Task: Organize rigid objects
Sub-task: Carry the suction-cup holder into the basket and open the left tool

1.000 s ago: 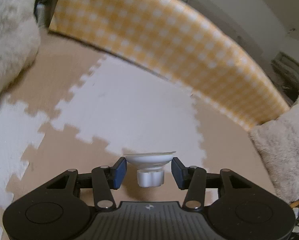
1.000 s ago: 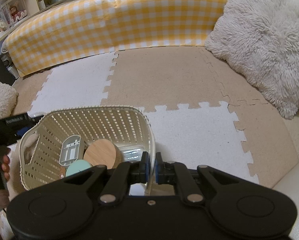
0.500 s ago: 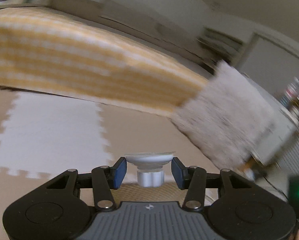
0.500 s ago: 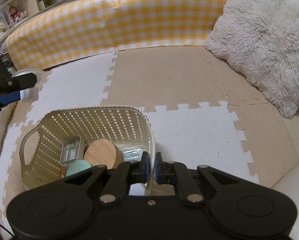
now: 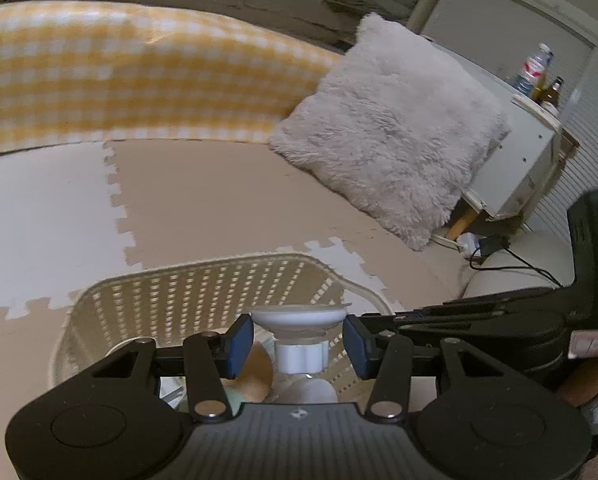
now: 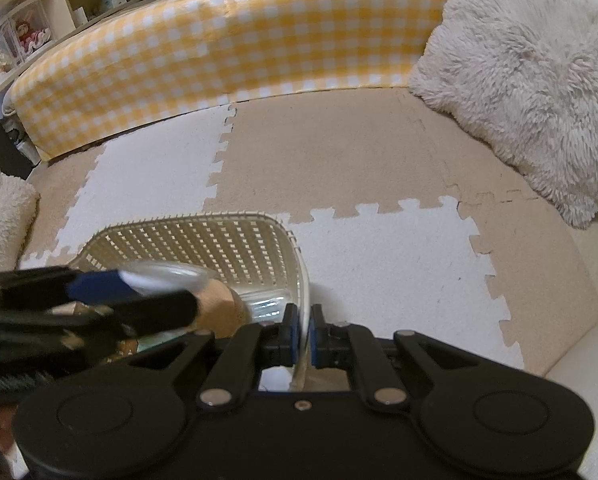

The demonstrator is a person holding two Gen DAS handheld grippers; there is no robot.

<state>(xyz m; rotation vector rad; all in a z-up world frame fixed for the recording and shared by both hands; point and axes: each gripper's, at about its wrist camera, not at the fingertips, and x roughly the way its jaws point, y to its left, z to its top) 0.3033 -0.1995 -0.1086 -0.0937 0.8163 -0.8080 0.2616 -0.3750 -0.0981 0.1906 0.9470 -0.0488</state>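
- Blue-padded, the left gripper [image 5: 299,338] holds a white suction-cup piece [image 5: 301,332] by its ribbed neck, the pads a little apart on either side of it, the disc uppermost; in the left wrist view it sits low in the middle of the frame.
- A second ago that view showed only bare foam floor mat [image 5: 219,200] below the piece; now the cream lattice basket [image 5: 203,292] fills the lower middle, so the piece has been carried over the basket's opening.
- The right gripper [image 6: 303,336] is pinched narrow on the basket's near rim at the bottom centre of its view, unmoved, steadying it.
- In the right wrist view the left gripper now crosses the lower left, blurred, above a wooden lid [image 6: 219,300] inside the basket.
- Judging by this, lowering and letting go comes next.
- Farther back, the yellow gingham cushion [image 6: 235,48] and a fluffy pillow [image 6: 531,80].
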